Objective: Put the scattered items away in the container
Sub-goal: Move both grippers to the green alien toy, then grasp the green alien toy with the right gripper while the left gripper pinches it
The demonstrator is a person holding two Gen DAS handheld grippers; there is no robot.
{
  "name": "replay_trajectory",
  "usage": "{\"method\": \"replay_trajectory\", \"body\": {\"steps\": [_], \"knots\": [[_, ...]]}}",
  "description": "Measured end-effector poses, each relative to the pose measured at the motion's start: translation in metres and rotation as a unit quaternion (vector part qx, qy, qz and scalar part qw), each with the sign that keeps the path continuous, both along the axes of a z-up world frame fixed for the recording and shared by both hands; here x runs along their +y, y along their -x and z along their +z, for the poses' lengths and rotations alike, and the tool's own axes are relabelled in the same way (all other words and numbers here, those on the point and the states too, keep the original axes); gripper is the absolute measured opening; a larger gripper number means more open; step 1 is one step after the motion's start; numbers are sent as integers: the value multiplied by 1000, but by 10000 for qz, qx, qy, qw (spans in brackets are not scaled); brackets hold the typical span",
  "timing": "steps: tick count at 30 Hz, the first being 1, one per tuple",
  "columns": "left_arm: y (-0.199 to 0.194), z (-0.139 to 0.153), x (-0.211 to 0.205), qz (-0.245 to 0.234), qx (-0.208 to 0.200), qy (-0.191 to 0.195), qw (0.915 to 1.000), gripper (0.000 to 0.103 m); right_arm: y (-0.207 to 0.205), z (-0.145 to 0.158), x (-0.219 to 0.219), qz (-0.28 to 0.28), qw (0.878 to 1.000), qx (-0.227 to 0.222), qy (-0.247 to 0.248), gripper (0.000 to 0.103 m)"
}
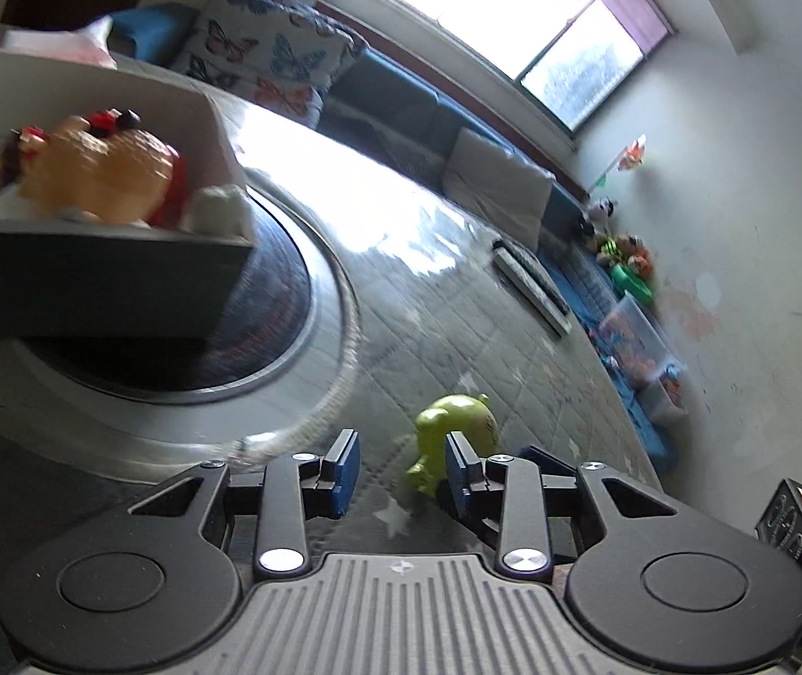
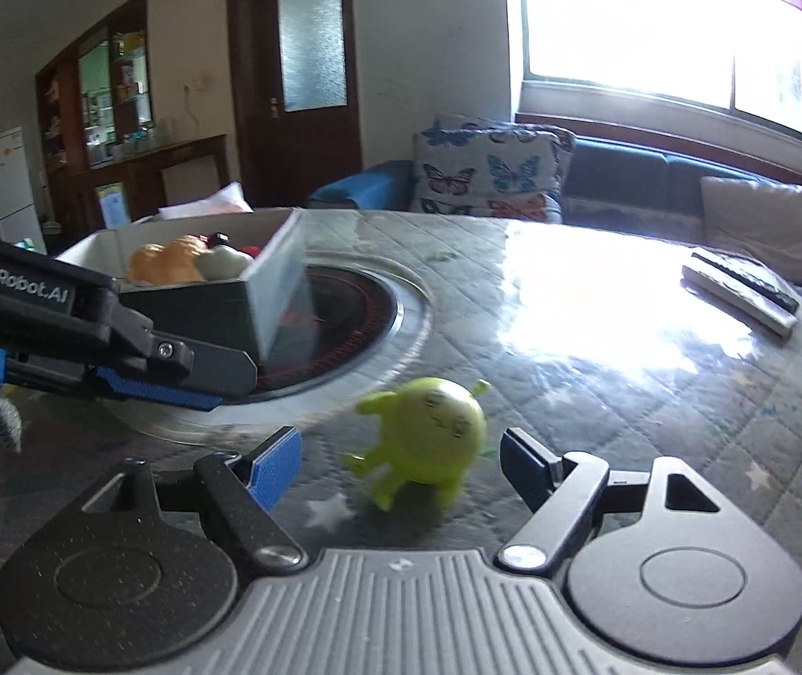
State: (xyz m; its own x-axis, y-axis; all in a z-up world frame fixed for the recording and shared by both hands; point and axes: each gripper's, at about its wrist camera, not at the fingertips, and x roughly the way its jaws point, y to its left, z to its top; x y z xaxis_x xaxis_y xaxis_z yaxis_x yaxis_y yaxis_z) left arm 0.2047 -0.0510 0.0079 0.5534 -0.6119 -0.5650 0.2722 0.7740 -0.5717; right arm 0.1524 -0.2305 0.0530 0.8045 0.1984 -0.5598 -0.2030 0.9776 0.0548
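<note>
Now green toy upright btwn wide right claw; left claw wide.

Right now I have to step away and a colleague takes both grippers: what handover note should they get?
Left gripper: open, empty, low over the table beside the box.
Right gripper: open, empty, its fingers either side of the green toy, not yet closed.
Box sits on the table's round inset and already holds an orange plush and other small toys.
Left to do: grasp the green toy and drop it in the box.
</note>
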Motion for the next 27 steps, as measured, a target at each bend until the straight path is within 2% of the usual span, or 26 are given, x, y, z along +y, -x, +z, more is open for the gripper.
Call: {"method": "replay_trajectory", "body": {"steps": [6,9,14,24,27], "knots": [[-14,-7,-16,-89,237,199,9995,36,-15,-11,-12,-50,9995,190,-229,79],[-20,-5,-22,-127,209,272,9993,36,-17,-13,-13,-25,9992,227,-317,78],[-28,-4,-30,-151,104,224,9996,37,-23,-14,-12,33,9987,252,-437,73],[-42,-18,-31,-112,253,262,9993,37,-34,-17,-6,151,9976,336,-592,61],[-43,-18,-30,-138,257,295,9991,37,-37,-18,-4,155,9974,367,-603,52]]}}
